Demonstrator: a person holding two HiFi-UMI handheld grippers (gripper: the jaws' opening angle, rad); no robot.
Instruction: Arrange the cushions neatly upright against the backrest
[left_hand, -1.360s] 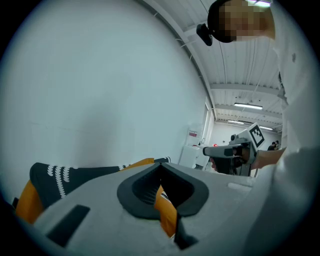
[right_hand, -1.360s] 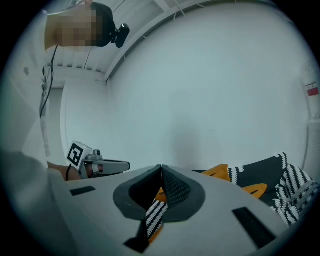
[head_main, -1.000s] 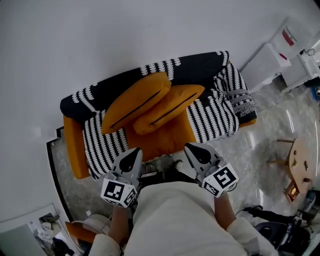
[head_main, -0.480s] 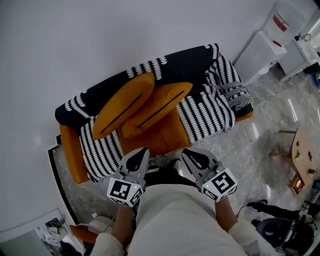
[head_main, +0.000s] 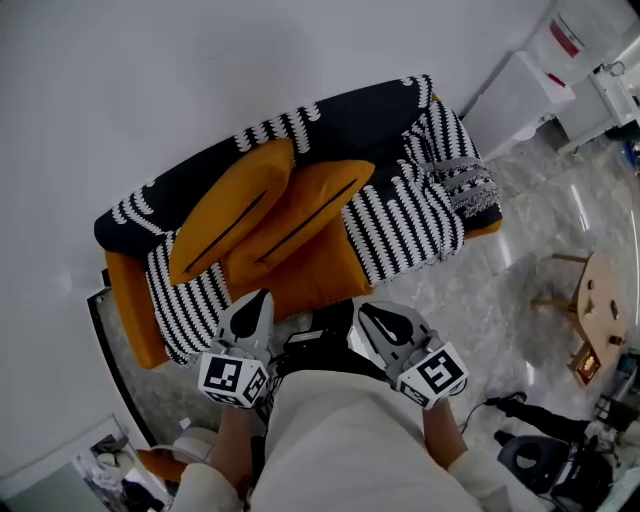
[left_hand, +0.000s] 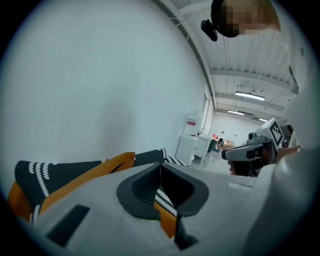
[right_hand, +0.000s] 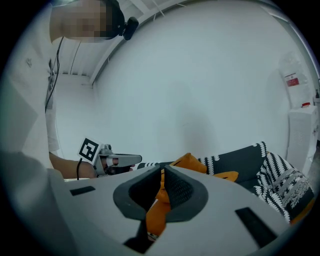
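Note:
Two orange cushions with dark piping rest on the sofa seat. The left cushion (head_main: 232, 222) leans on the black backrest (head_main: 340, 115); the right cushion (head_main: 300, 225) lies slanted against it. My left gripper (head_main: 259, 297) and right gripper (head_main: 364, 311) hover side by side near the sofa's front edge, short of the cushions, both shut with nothing held. In the left gripper view the shut jaws (left_hand: 161, 165) point at the sofa, and an orange cushion edge (left_hand: 95, 169) shows beyond them. The right gripper view shows shut jaws (right_hand: 162, 169) before a cushion (right_hand: 192, 162).
A black-and-white patterned throw (head_main: 410, 225) covers the seat, backrest top and right arm of the orange sofa (head_main: 125, 310). White cabinets (head_main: 515, 95) stand at the right, and a wooden stool (head_main: 598, 312) and cables lie on the marble floor. A white wall rises behind the sofa.
The sofa has slid left and up in the head view. Both grippers sit slightly lower in the picture and remain shut. The cushions have not moved on the sofa.

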